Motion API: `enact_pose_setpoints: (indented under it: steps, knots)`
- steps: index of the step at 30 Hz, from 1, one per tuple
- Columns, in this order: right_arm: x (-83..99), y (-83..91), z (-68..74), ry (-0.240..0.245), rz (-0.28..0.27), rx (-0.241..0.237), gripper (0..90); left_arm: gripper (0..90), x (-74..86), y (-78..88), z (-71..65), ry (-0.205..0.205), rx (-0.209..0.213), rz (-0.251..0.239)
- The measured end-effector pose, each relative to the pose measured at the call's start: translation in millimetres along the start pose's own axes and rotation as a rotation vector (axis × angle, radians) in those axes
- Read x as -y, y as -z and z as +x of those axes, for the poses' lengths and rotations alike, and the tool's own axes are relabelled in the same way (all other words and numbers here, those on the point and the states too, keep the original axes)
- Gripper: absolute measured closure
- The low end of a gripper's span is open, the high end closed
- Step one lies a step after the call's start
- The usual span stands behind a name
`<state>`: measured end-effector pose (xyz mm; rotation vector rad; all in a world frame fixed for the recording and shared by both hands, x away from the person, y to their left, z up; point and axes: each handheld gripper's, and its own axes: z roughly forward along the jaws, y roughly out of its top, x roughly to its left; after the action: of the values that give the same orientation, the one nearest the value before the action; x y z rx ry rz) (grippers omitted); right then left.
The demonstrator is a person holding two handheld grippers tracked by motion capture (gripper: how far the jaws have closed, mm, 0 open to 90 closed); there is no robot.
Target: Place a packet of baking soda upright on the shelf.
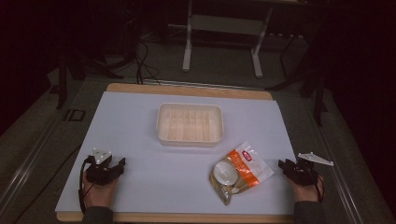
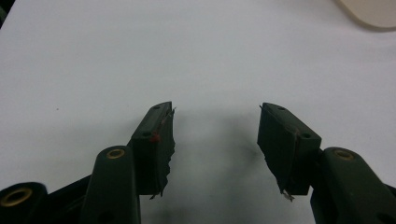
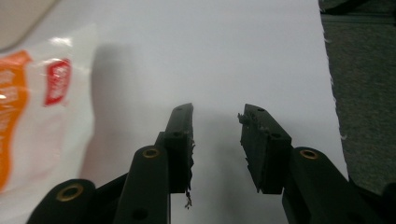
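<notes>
An orange and white snack bag (image 1: 240, 171) lies flat on the white table sheet (image 1: 140, 121), front right of centre. A cream plastic tub (image 1: 189, 124) stands behind it, mid-table. My left gripper (image 1: 122, 163) rests near the front left, held in a hand, jaws open over bare sheet (image 2: 216, 121). My right gripper (image 1: 281, 164) sits at the front right, just right of the bag, open with nothing between its jaws (image 3: 216, 116). In the right gripper view the bag (image 3: 32, 107) lies off to the left of the jaws.
The sheet's right edge (image 3: 329, 79) runs close beside my right gripper, with grey floor beyond. A corner of the tub (image 2: 369, 11) shows far ahead of the left gripper. White table legs (image 1: 187, 51) and cables stand on the floor behind the table.
</notes>
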<state>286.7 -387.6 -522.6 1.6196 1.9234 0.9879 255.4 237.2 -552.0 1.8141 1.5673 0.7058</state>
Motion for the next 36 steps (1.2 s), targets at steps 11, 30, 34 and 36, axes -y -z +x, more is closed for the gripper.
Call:
enact_pose_setpoints:
  steps: [11,30,34,36]
  knots:
    - [-30.8,5.3,3.4,0.004,-0.014,-0.169,61.2,44.9,-0.4,-0.8,-1.0,-0.012,-0.003,0.011]
    - [-34.0,-33.8,18.7,-0.046,0.121,-0.385,54.4,43.8,-0.8,-2.0,-3.7,-0.037,-0.009,0.02]
    - [-29.7,-41.3,21.0,-0.056,0.144,-0.421,55.8,43.8,-0.8,-2.3,-4.1,-0.038,-0.01,0.02]
    - [-28.7,-44.0,22.5,-0.051,0.159,-0.441,59.0,43.8,-0.8,-2.3,-4.3,-0.039,-0.01,0.02]
